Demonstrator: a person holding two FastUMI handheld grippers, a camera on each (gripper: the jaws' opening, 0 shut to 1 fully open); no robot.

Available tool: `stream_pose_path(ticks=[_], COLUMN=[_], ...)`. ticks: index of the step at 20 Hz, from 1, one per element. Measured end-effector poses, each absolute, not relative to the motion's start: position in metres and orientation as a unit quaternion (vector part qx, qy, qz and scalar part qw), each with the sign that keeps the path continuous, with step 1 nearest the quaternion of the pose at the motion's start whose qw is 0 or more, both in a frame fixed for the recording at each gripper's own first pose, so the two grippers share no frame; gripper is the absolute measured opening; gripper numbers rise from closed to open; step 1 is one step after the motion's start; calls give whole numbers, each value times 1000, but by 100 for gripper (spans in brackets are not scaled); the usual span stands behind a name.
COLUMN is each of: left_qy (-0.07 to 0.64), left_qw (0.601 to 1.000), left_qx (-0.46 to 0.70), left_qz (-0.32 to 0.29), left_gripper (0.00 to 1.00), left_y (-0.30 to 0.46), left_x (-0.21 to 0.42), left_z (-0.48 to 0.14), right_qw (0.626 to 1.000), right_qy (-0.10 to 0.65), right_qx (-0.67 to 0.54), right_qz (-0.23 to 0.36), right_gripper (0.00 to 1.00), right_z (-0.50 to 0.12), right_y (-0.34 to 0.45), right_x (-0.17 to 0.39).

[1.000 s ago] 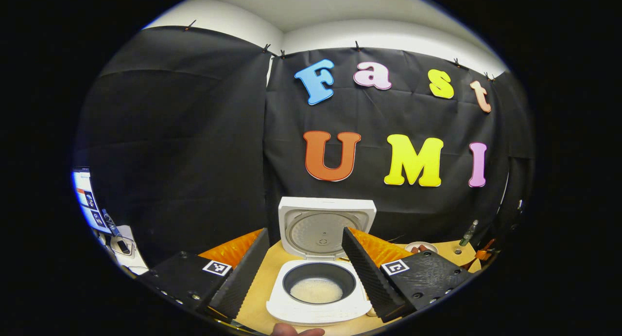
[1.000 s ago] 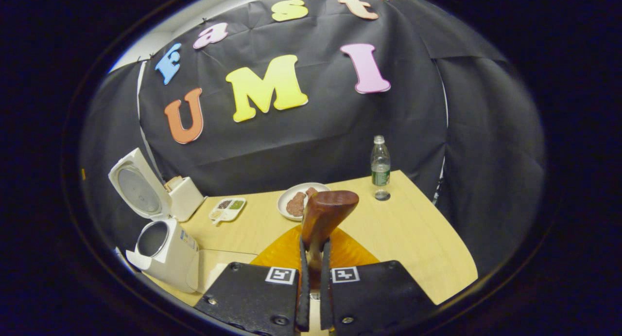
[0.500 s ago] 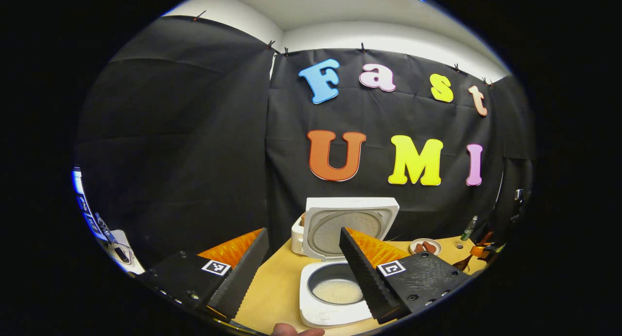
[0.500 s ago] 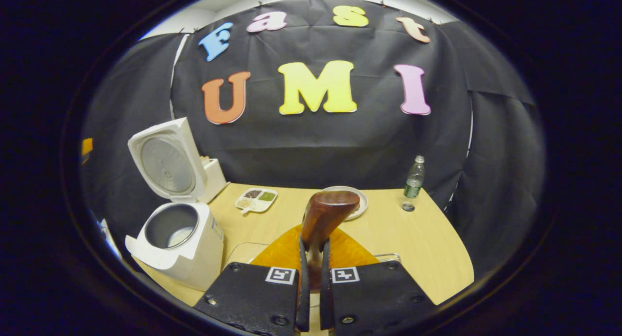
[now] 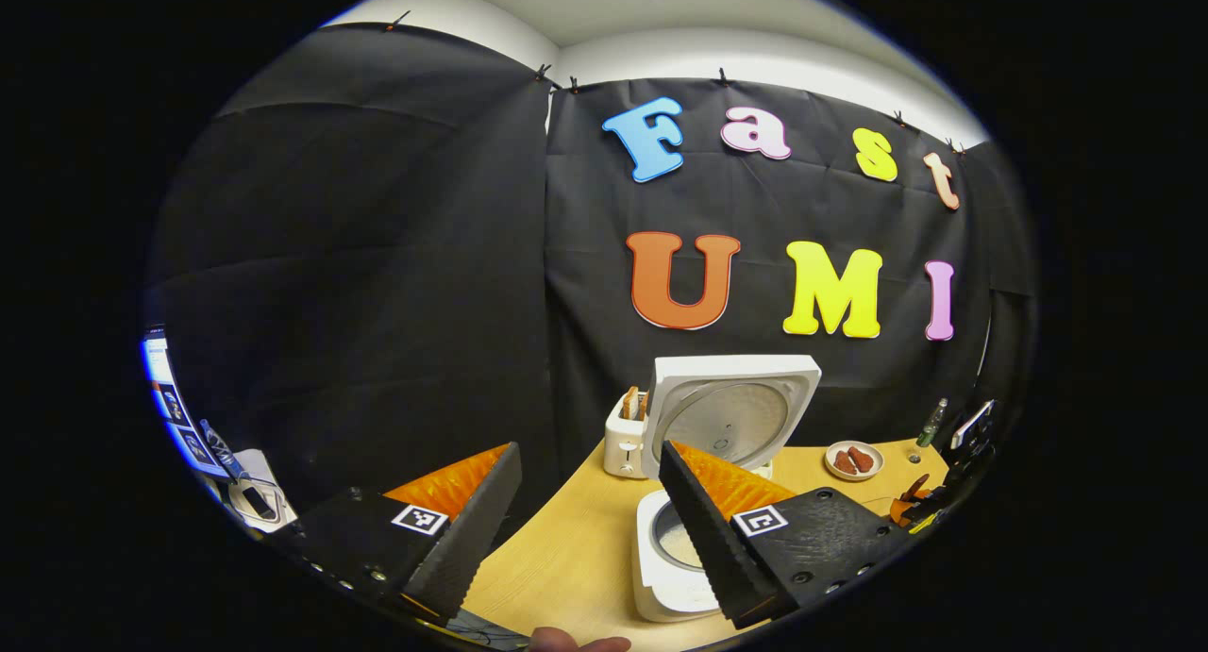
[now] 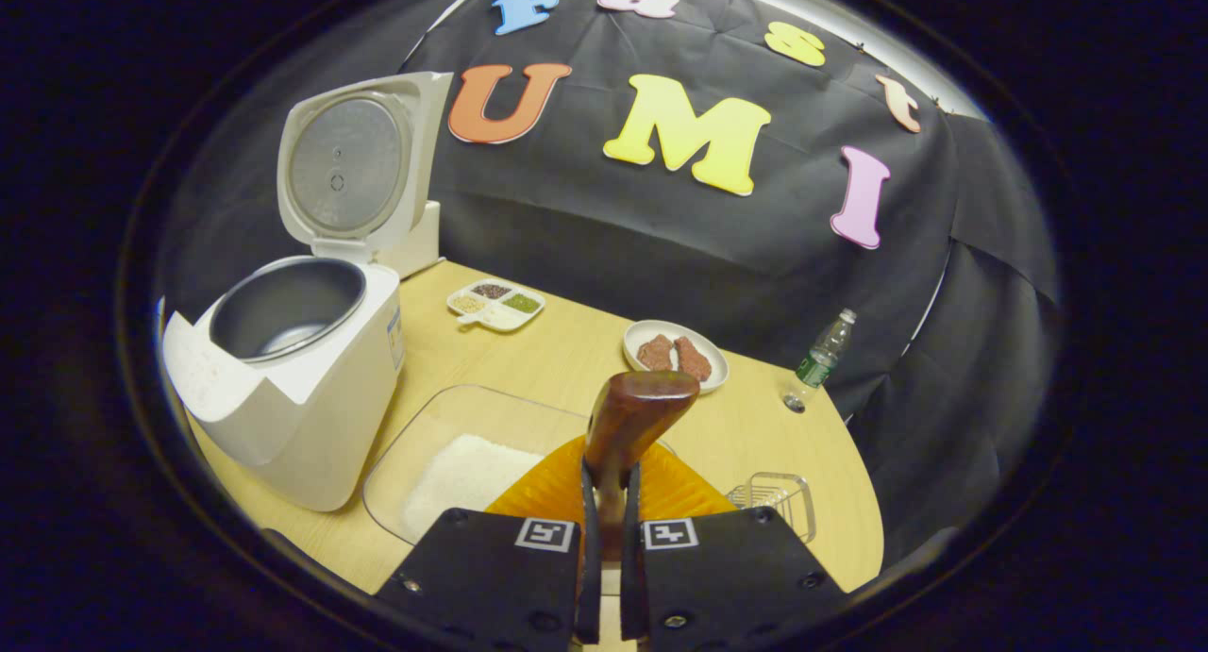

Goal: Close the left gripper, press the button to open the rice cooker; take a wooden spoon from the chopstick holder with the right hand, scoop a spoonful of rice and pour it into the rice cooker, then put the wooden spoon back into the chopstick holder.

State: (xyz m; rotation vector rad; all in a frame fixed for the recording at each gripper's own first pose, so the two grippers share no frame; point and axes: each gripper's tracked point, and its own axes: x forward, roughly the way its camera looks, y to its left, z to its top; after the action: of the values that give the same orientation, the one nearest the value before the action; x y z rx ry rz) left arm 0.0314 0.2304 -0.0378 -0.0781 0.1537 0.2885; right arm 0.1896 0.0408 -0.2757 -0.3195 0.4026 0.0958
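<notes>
Wooden spoon [image 6: 630, 424] stands clamped between the right gripper [image 6: 604, 576] fingers, bowl up, right of the rice cooker [image 6: 283, 378]; the cooker's lid [image 6: 349, 161] is raised; a glass dish of rice [image 6: 462, 473] sits just beside the cooker; the left gripper [image 5: 590, 529] hangs spread wide, holding nothing, over the cooker's near left.

Toaster [image 5: 625, 435]; sectioned dish [image 6: 495, 304]; meat plate [image 6: 675, 354]; bottle [image 6: 817, 359]; wire basket [image 6: 776, 497].

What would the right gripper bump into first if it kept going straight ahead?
Probably the plate holding two brown pieces: it lies straight beyond the wooden spoon that the right gripper holds. Depth is hard to judge, so it might pass above.
</notes>
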Motion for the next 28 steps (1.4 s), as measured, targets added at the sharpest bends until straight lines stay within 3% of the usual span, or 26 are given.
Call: stream_pose_path(ticks=[9, 19, 28], left_qy=[85, 84, 75], left_qw=[984, 985, 988], left_qx=[-38, -31, -40], left_qz=[150, 146, 132], left_gripper=[94, 94, 94], left_y=[238, 217, 187], left_x=[19, 18, 27], left_z=[-40, -27, -16], right_qw=[960, 871, 850], right_qy=[246, 262, 199], right_qx=[101, 411, 482], right_qz=[83, 60, 78], right_gripper=[13, 13, 13], right_z=[-285, -285, -231], right_y=[96, 52, 3], right_x=[182, 191, 184])
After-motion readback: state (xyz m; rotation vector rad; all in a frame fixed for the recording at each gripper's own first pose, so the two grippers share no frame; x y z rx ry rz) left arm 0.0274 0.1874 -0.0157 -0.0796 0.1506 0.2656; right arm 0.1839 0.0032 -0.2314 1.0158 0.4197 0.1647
